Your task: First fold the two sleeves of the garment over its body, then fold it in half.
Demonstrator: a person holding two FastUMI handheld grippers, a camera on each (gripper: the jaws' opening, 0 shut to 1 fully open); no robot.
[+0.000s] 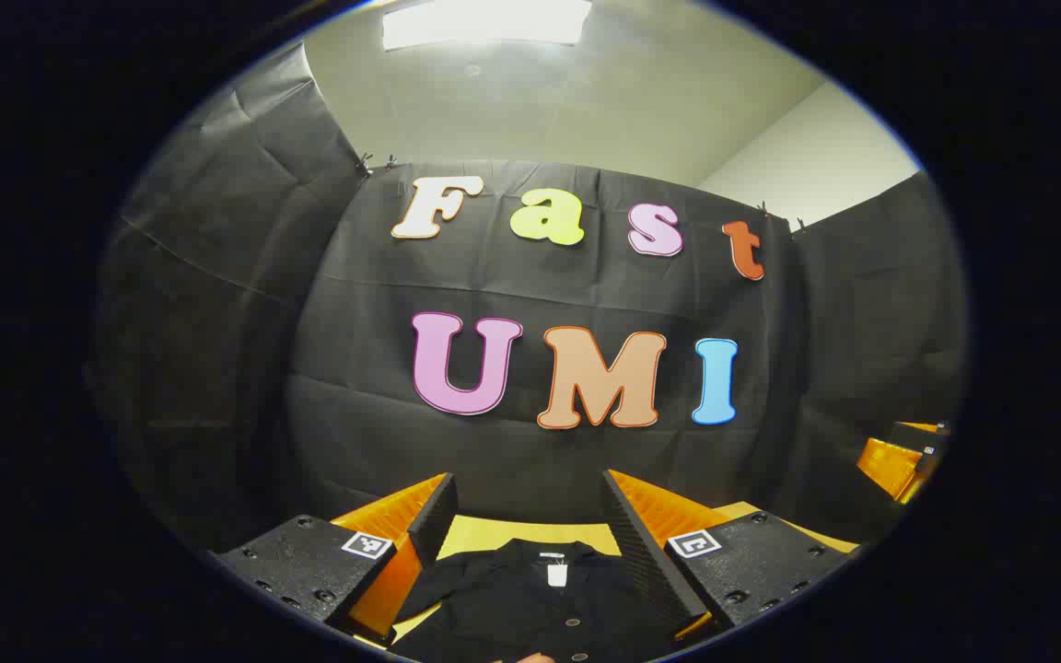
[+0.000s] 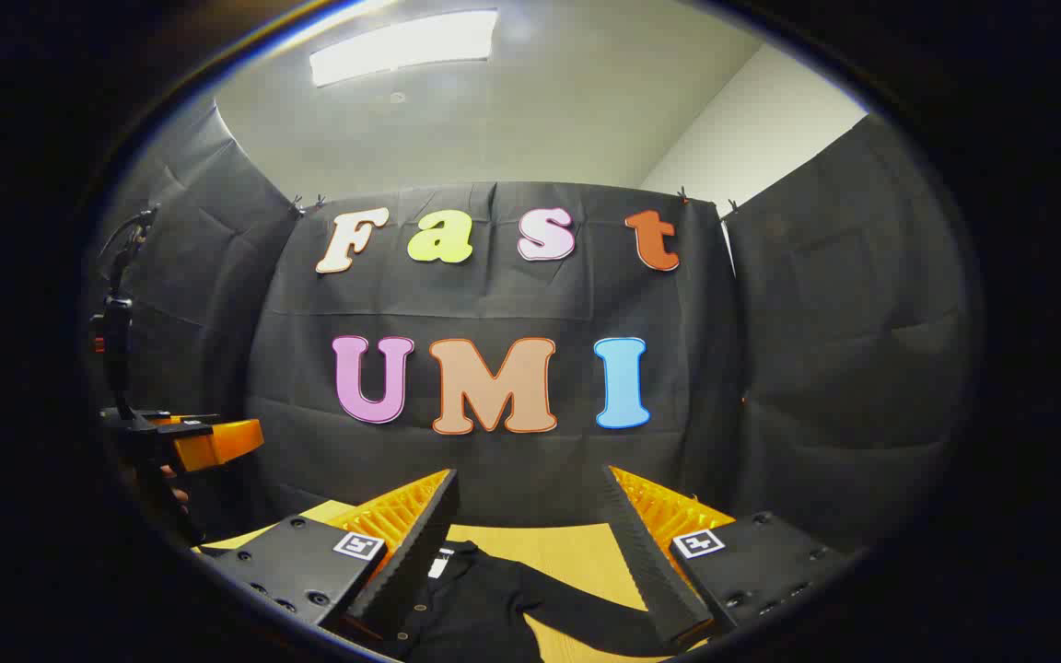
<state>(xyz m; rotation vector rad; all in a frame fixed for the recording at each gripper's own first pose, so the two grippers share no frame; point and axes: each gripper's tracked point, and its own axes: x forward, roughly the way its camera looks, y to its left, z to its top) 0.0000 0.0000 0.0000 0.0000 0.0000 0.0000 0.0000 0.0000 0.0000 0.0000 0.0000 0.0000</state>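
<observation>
A black buttoned garment (image 1: 530, 608) lies flat on the yellow table (image 1: 530, 532), collar and white neck tag toward the booth's back wall. My left gripper (image 1: 528, 502) hovers open above the collar, fingers spread wide with nothing between them. In the right gripper view the same garment (image 2: 471, 612) lies low and to the left, and one black sleeve (image 2: 586, 608) stretches out rightward across the table (image 2: 567, 552). My right gripper (image 2: 528, 502) is open above that sleeve and touches nothing. The left gripper (image 2: 208, 442) also appears at the far left of that view, held by a hand.
Black cloth walls close the booth at the back and both sides. Bare yellow tabletop lies beyond the collar and around the sleeve. In the left gripper view the other gripper (image 1: 903, 460) sits at the far right edge.
</observation>
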